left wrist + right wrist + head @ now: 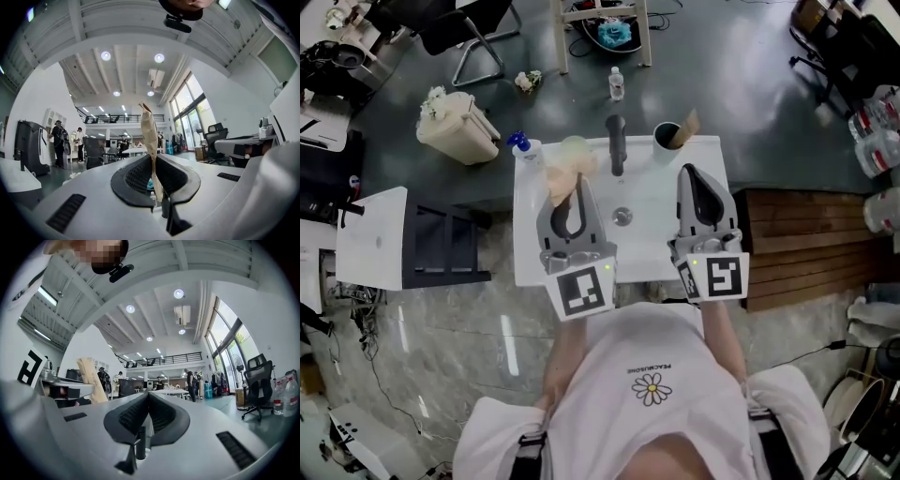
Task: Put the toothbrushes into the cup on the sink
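Head view, with both gripper views. Left gripper (574,187) (153,157): jaws closed on 1 paper-wrapped toothbrush (563,175) (150,129), held upright above the white sink (656,255), left of the faucet (617,144). Right gripper (691,174) (147,397): jaws together, nothing between them, over the sink's right side. The cup (666,141) stands at the sink's far right corner and holds a second wrapped toothbrush (686,127).

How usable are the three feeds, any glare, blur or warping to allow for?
Head view: even light, sharp; glare streaks only on the glossy floor, white sink clear. Left gripper view: fisheye bending, dark corners, bright ceiling lamps; the tan paper-wrapped toothbrush in the left hand-held gripper is crisp. Right gripper view: same warping, foreground sharp.
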`<state>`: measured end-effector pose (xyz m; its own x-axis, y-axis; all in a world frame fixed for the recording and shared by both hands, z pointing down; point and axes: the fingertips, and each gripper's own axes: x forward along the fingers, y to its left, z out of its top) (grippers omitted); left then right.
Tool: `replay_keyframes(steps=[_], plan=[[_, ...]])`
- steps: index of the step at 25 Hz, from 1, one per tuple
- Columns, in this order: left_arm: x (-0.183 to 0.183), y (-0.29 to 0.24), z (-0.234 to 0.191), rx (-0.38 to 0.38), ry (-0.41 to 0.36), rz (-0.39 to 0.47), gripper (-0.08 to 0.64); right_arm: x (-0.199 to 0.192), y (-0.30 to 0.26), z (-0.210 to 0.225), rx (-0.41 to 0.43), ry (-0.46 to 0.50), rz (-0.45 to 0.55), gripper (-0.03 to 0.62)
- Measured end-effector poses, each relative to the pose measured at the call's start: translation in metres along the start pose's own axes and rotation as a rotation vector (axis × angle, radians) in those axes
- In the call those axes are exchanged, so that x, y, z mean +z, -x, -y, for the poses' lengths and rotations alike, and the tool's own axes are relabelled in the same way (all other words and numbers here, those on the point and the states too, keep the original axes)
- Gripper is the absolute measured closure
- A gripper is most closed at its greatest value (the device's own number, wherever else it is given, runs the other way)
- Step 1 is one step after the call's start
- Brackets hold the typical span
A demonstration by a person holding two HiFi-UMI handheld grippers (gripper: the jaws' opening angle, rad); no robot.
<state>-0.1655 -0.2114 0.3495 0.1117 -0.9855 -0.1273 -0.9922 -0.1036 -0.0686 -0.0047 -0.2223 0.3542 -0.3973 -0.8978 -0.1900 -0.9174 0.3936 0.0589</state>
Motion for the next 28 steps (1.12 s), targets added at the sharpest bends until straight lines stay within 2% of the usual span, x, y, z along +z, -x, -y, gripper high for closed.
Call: replay_keyframes(steps=[9,15,19,24,28], plan=[[0.001,0.001,-0.004,0.017,-0.010,-0.004,0.525,0.001,0.001,0.002,-0.001,-0.001,0.004,0.581],[0.012,-0.032,-0.021,0.028,-0.085,0.019,0.525,0.002,0.004,0.008,-0.014,-0.014,0.009,0.580],[-0.008,-0.058,-0.038,0.016,-0.125,-0.052,0.525,0.006,0.010,0.009,-0.023,-0.010,0.003,0.581],[-0.046,-0.087,-0.054,0.013,-0.100,-0.135,0.525,0.005,0.015,0.012,-0.044,-0.015,-0.008,0.580],[-0.083,-0.100,-0.059,0.016,-0.119,-0.199,0.525,0.002,0.020,0.009,-0.043,0.045,-0.039,0.580]])
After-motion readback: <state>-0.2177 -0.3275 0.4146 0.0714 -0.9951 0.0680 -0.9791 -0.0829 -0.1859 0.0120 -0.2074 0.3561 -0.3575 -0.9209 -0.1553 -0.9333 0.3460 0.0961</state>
